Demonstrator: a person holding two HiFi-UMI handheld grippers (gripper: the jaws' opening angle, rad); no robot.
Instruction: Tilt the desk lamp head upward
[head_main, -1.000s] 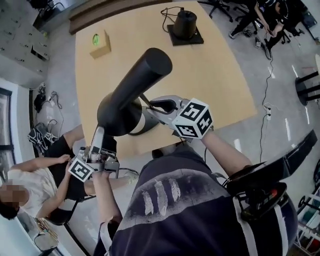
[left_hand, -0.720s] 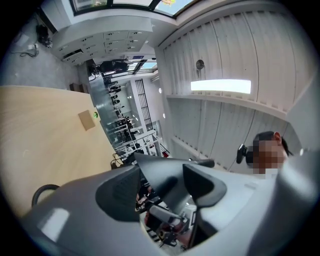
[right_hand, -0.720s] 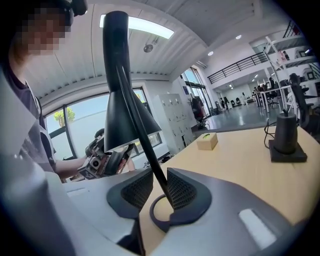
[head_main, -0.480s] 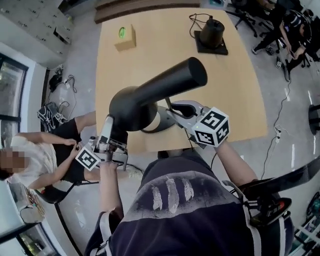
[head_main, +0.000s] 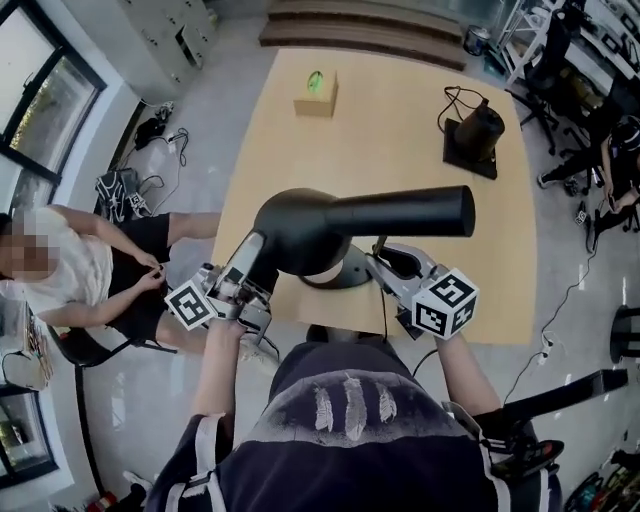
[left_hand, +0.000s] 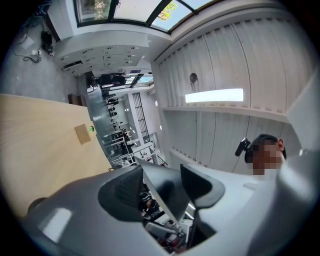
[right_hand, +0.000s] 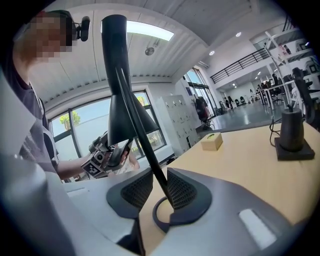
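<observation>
Place: the black cone-and-tube desk lamp head (head_main: 370, 215) is hanging over the near edge of the light wooden table (head_main: 400, 140)
Axis: in the head view it is running across the picture, narrow closed end pointing right, flared mouth toward the left gripper (head_main: 252, 262); in the right gripper view it is standing near upright, mouth down
Left jaws: having just been closing, they are pinching the flared rim
Right jaws: the right gripper (head_main: 378, 258) is clamping the thin black stem (right_hand: 145, 150) above the ring base (right_hand: 161, 220)
Count: one lamp, two grippers, one small tan box (head_main: 316, 93), one black cone on a square base (head_main: 476, 128)
Hidden: the head is covering most of the base
</observation>
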